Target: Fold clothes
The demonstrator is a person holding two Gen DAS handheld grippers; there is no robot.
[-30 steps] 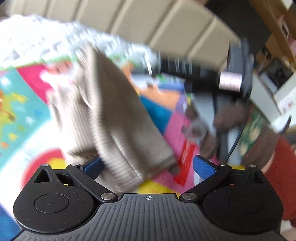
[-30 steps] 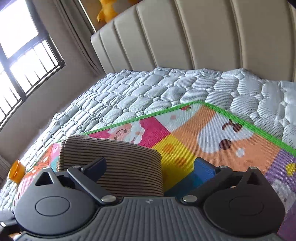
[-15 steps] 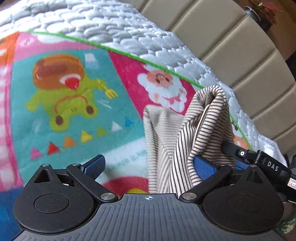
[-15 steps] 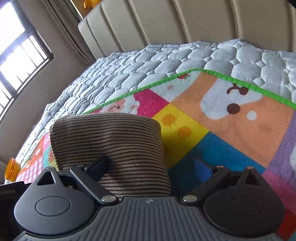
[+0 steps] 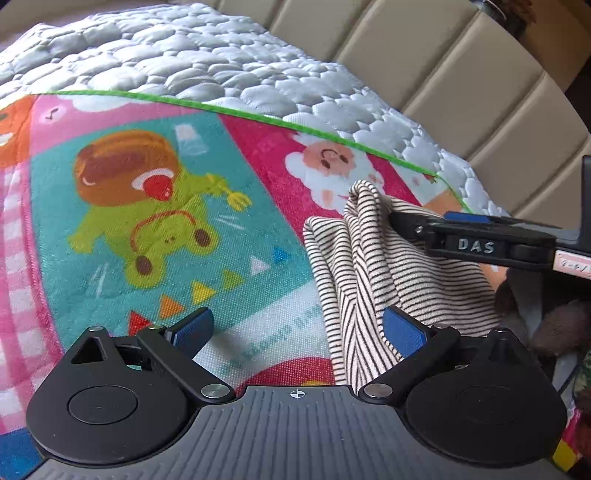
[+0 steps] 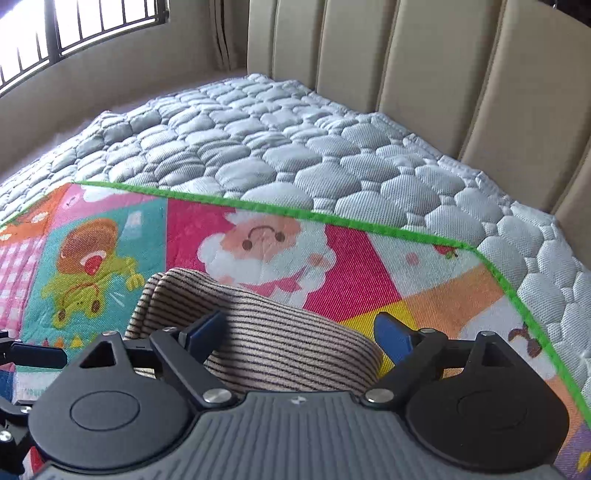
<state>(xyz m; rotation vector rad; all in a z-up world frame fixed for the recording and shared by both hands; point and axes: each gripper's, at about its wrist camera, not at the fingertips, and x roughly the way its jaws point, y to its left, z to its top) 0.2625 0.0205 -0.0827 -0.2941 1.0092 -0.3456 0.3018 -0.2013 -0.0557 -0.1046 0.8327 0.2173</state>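
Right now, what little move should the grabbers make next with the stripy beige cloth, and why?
Probably shut the right gripper: its jaws stand open with the beige black-striped cloth bunched between them. The left gripper is open too, beside it.

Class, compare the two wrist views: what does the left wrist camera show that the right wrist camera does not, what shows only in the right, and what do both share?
Only the left wrist view shows the right gripper from the side, marked DAS, reaching into the striped garment, which stands bunched in upright folds.

Only the right wrist view shows the barred window and the garment's smooth folded edge lying between the right gripper's open jaws.

Both show the colourful cartoon mat with its green border, the quilted grey mattress, the beige padded headboard and the same garment.
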